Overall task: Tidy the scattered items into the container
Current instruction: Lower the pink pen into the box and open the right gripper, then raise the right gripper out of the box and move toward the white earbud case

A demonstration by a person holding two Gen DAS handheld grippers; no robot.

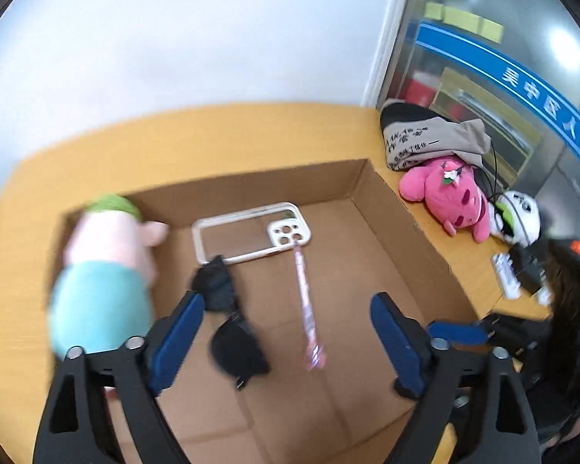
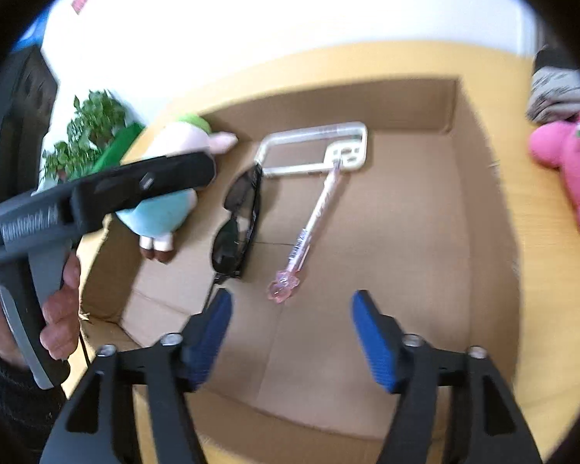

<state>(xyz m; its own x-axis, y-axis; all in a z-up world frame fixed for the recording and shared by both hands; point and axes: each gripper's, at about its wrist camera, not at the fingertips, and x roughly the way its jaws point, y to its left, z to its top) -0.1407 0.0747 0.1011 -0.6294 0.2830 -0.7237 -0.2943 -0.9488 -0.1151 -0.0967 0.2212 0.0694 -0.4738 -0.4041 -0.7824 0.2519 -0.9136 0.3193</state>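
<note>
Already the cardboard box (image 1: pixel 386 208) on the table (image 1: pixel 197 135) holds the plush doll (image 1: pixel 108 270), the phone case (image 1: pixel 247 236), the sunglasses (image 1: pixel 232 317) and the pink pen (image 1: pixel 307 301), while the left claw (image 1: pixel 286 344) and the right claw (image 2: pixel 290 332) both hang wide open above it with nothing between their blue pads. The likely slip now is calling the job done, since the pink plush toy (image 1: pixel 448 197) lies outside on the table beside the box wall; reaching for it across that wall could snag the cardboard.
</note>
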